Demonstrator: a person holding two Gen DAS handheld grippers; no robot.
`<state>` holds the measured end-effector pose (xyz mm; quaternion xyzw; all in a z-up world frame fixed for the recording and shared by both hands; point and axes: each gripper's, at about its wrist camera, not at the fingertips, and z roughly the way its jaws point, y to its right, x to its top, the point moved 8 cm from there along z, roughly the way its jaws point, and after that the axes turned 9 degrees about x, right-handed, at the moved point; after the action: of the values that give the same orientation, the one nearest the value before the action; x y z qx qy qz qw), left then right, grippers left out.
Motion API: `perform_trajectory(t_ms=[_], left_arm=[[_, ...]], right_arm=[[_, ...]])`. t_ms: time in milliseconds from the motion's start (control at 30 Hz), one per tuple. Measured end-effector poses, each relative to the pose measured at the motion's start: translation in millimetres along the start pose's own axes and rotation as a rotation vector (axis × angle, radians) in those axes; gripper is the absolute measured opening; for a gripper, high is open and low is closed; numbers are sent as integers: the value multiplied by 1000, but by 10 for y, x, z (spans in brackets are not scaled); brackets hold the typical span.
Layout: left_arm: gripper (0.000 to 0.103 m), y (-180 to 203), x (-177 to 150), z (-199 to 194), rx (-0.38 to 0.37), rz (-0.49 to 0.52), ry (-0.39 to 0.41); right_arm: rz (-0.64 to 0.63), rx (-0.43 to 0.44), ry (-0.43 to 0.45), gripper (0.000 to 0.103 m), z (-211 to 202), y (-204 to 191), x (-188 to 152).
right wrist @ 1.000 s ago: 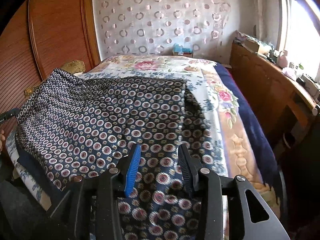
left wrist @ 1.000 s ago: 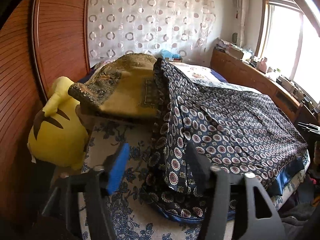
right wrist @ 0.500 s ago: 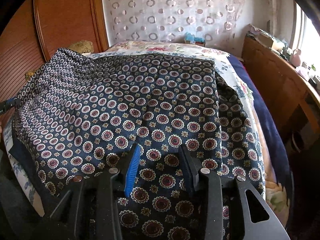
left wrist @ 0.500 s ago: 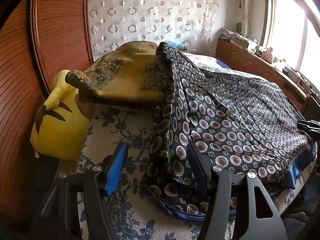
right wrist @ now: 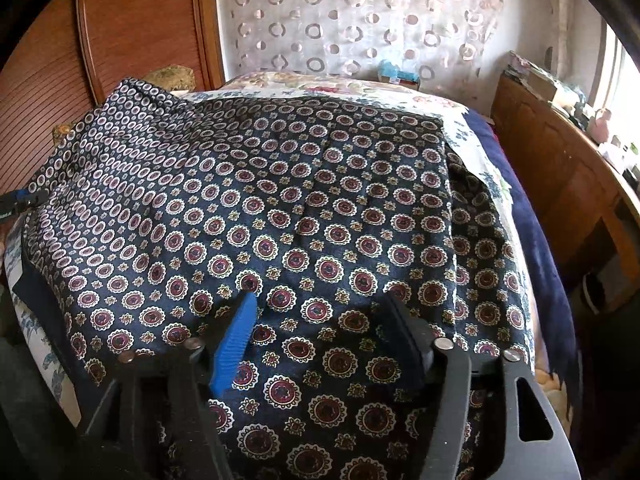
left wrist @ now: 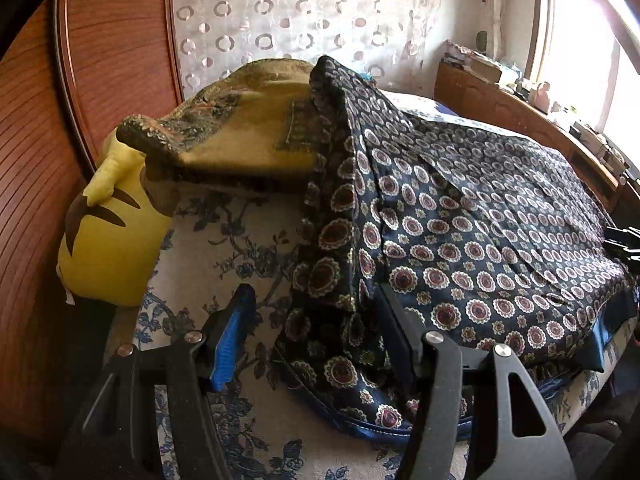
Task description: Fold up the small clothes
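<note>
On the bed point(right wrist: 516, 216), the navy garment with red-and-cream medallion print point(right wrist: 280, 220) lies spread flat, its far left corner draped against a folded olive-gold blanket point(left wrist: 248, 132). My right gripper point(right wrist: 320, 312) has just been opening and hovers released above the near hem. My left gripper point(left wrist: 316, 320) gapes wide, the bunched left edge between its fingers, unpressed.

Black tongs point(left wrist: 316, 320), blue ribbed pads point(right wrist: 236, 340), silver screws.
</note>
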<state>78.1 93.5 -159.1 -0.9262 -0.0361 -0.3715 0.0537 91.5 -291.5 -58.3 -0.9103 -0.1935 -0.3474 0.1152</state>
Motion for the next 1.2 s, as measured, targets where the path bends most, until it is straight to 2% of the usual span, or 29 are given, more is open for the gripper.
perform_trajectory(t_ms=[233, 400, 467, 733, 867, 1200], left_arm=[[45, 36, -6, -13, -41, -9, 4], [8, 66, 7, -16, -104, -28, -7], [6, 101, 26, -50, -122, -31, 1], [5, 373, 440, -498, -186, -9, 153], [5, 591, 743, -709, -229, 13, 231], [5, 1242, 1259, -1020, -327, 105, 343]], right_arm=[[5, 0, -3, 75, -3, 7, 5], [6, 1, -2, 76, -4, 13, 5], [6, 1, -2, 76, -1, 11, 7], [6, 3, -3, 77, -3, 20, 8], [5, 4, -3, 77, -5, 26, 9], [4, 5, -5, 77, -6, 34, 9]])
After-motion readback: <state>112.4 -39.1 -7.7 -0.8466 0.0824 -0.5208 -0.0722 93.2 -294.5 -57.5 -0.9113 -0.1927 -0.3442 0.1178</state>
